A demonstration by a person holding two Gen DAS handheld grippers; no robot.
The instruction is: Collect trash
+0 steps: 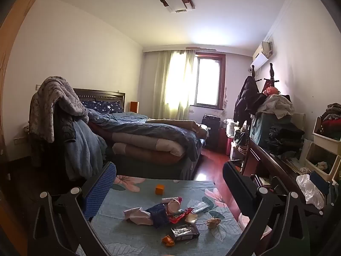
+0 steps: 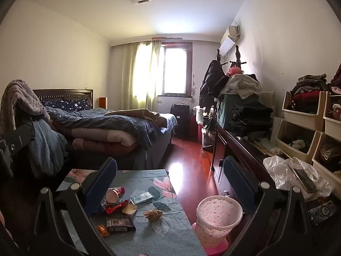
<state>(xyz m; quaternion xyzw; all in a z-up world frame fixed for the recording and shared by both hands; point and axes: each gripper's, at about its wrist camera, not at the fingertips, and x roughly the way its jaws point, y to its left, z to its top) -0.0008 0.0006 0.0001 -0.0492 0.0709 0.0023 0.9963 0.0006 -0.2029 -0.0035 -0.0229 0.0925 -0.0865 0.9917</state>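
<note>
1. An orange wrapper [image 1: 168, 240] and a dark packet [image 1: 185, 232] lie nearest, at the counter's [image 1: 132, 241] front.
2. Behind them sit a red wrapper [image 1: 180, 213], crumpled pink paper [image 1: 138, 213] and a brown paper ball [image 1: 213, 222], all loose on the floral cloth.
3. The left gripper [image 1: 169, 177] hangs above with fingers wide, holding nothing.
4. The right gripper [image 2: 170, 173] is likewise spread and empty.
5. A pink bin [image 2: 217, 219] stands on the floor just beside the counter.

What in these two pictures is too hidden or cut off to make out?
- Pink wastebasket: its inside is out of sight in the right wrist view; in the left wrist view a jaw hides nearly all of it.
- Wrapper pile: partly behind a jaw in the right wrist view.
- Wrapper print: too small to read.
</note>
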